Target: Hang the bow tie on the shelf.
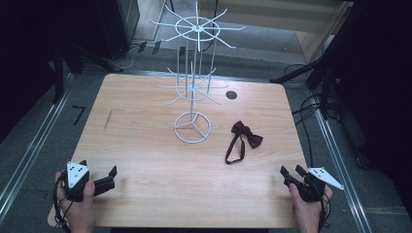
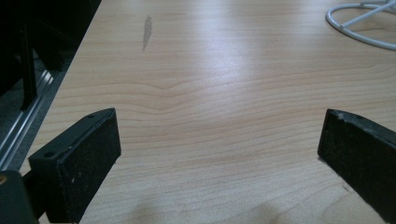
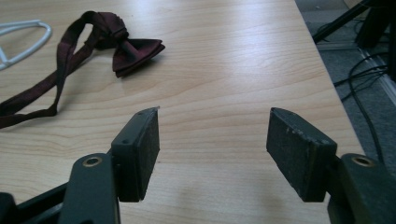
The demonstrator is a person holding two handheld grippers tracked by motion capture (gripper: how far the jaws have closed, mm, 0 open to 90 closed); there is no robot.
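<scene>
Maroon bow tie [image 1: 245, 137] lies flat on the bench [image 1: 145, 160], right of the white wire rack [image 1: 193, 73]. Left gripper [image 1: 108, 178] and right gripper [image 1: 291, 173]: both parked, jaws spread, empty. Looks like pre-pickup; I'd guess right goes first.

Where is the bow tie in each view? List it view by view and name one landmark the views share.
High view: the bow tie lies right of centre on the table, strap trailing toward the person.
Left gripper view: not in it.
Right gripper view: upper left, beyond the open tongs.
Shared landmark: the white wire stand's ring base, at top right and at far left.
</scene>
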